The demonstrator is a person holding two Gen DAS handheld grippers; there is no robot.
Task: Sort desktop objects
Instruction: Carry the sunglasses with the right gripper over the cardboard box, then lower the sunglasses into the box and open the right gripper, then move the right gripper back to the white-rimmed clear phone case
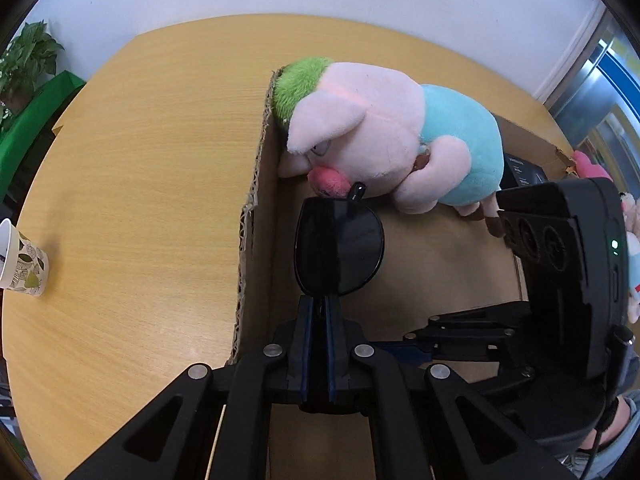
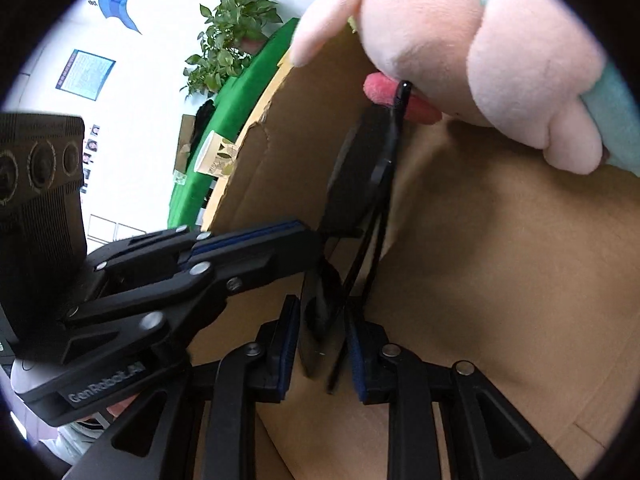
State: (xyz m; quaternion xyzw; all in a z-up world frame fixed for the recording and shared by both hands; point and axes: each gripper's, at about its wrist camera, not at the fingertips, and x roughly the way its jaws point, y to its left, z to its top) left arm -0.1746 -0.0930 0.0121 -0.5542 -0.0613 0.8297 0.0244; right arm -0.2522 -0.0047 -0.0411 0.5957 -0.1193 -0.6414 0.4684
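Black sunglasses [image 1: 340, 248] hang folded inside a cardboard box [image 1: 256, 208], one temple tip touching the red snout of a plush pig [image 1: 380, 136]. My left gripper [image 1: 318, 300] is shut on the glasses' lower edge. In the right wrist view the sunglasses [image 2: 352, 176] run upward from my right gripper [image 2: 324, 340], whose blue pads sit on either side of the lower lens and the temple arms. My left gripper [image 2: 316, 236] comes in from the left and pinches the frame between the lenses. The plush pig [image 2: 460, 40] lies above, in the box [image 2: 520, 260].
The box stands on a round wooden table [image 1: 140, 180]. A patterned paper cup [image 1: 24, 264] sits at the table's left edge. A small black item [image 1: 520, 168] lies in the box behind the pig. More pink plush toys [image 1: 592, 164] are at the far right. A potted plant [image 1: 28, 56] stands beyond the table.
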